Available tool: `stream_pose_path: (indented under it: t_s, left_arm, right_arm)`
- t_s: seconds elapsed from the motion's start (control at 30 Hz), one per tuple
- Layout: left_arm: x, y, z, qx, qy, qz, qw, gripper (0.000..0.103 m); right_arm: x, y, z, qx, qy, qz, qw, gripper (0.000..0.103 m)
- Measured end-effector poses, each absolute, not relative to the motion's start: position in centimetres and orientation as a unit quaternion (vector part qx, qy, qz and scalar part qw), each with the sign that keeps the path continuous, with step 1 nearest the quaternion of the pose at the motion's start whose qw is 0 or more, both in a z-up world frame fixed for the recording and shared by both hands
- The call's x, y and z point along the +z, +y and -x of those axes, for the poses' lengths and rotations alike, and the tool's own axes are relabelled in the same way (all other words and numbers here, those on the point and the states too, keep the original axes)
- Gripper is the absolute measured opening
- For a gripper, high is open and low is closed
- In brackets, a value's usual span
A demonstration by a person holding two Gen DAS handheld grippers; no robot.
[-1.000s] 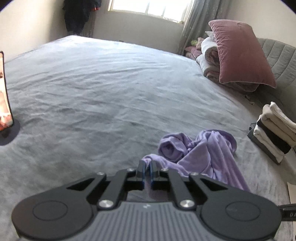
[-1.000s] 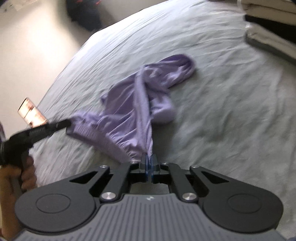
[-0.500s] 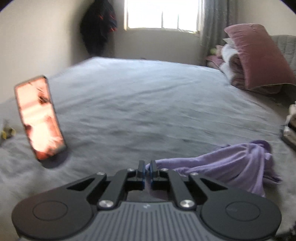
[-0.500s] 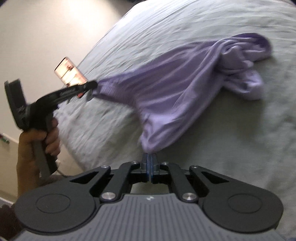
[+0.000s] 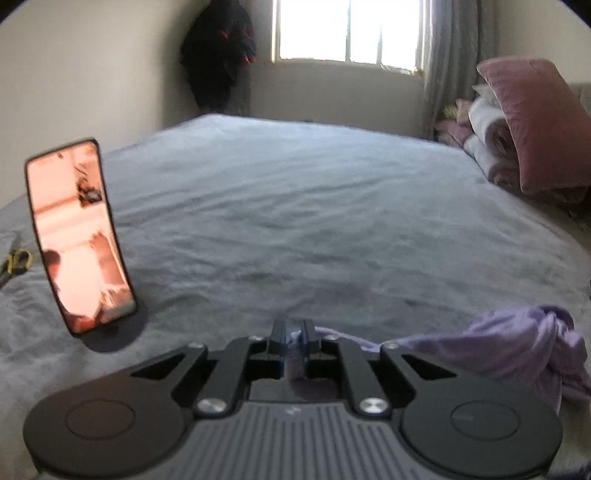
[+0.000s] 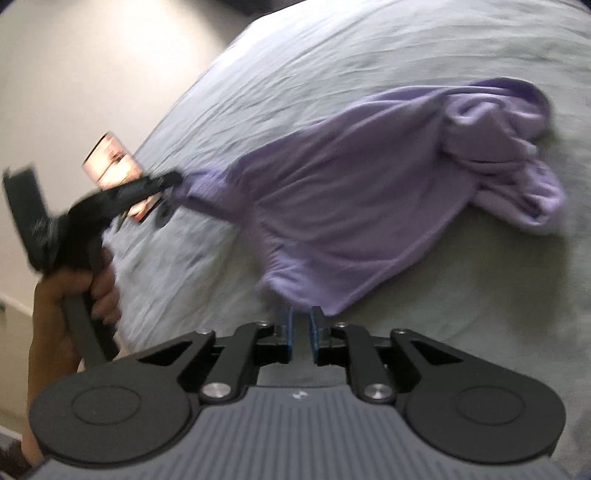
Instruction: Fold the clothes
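A lilac garment (image 6: 369, 192) lies stretched across the grey bed (image 6: 369, 44). Its far end is bunched. My left gripper (image 5: 293, 332) is shut on one corner of the garment's hem; the cloth trails off to the right (image 5: 517, 343). In the right wrist view the left gripper (image 6: 173, 181) pulls that corner taut to the left. My right gripper (image 6: 300, 325) sits at the near hem with its jaws slightly apart, and the cloth edge lies just beyond the fingertips, free of them.
A phone (image 5: 77, 236) stands propped on the bed at the left, with scissors (image 5: 14, 262) beyond it. A pink pillow (image 5: 535, 122) and folded bedding (image 5: 484, 147) lie at the far right. A window (image 5: 347, 33) is behind.
My right gripper has opened and let go of the garment's hem. My left gripper has drawn its corner further left, spreading the cloth out flatter on the bed.
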State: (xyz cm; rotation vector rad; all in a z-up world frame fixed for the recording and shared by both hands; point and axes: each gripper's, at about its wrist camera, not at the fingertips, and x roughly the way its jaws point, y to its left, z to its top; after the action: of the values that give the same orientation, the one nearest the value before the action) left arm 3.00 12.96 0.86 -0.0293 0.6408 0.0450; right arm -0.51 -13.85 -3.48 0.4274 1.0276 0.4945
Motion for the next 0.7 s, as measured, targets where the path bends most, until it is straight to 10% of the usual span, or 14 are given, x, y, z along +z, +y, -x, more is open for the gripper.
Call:
stream_pose_path:
  t_s: [0.13, 0.7]
  left_arm:
    - [0.6, 12.4, -2.0, -0.009, 0.341, 0.019, 0.94, 0.047]
    - [-6.0, 11.9, -0.8, -0.186, 0.534, 0.333, 0.754, 0.051]
  right_arm:
    - [-3.0, -16.5, 0.2, 0.185, 0.468, -0.22, 0.836, 0.043]
    - [-3.3, -22.2, -0.5, 0.024, 0.439, -0.231, 0.868, 0.043]
